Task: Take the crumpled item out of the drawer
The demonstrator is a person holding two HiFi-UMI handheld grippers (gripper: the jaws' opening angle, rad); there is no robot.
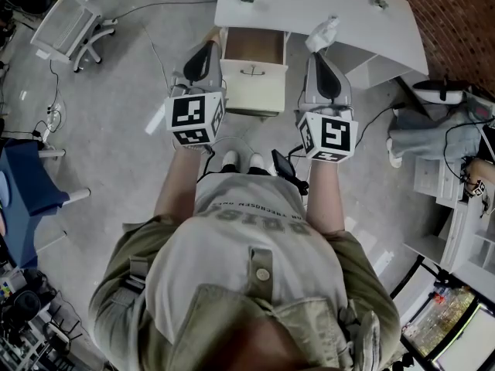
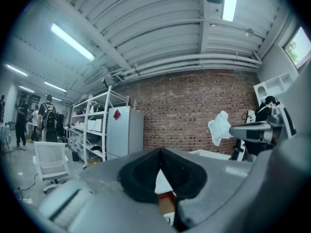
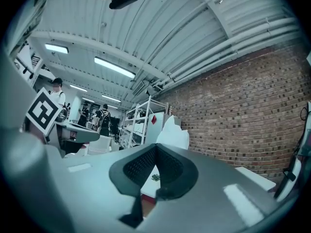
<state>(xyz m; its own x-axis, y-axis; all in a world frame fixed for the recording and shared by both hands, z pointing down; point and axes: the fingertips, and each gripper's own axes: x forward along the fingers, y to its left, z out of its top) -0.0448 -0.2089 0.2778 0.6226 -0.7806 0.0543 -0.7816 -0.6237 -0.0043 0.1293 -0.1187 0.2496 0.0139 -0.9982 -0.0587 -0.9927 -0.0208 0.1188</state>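
Crumpled white wad (image 1: 322,33) juts from the tips of the right gripper (image 1: 318,51), whose fingers are pinched together on it, above the edge of the white desk (image 1: 348,6) and beside the open wooden drawer (image 1: 253,46). The left gripper (image 1: 206,52) is closed on nothing. A grey concrete floor (image 1: 116,91) lies below and a red brick wall (image 2: 194,110) stands behind.

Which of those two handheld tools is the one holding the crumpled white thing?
The right gripper: the crumpled white item sticks out beyond its closed fingers. The left gripper is closed on nothing.
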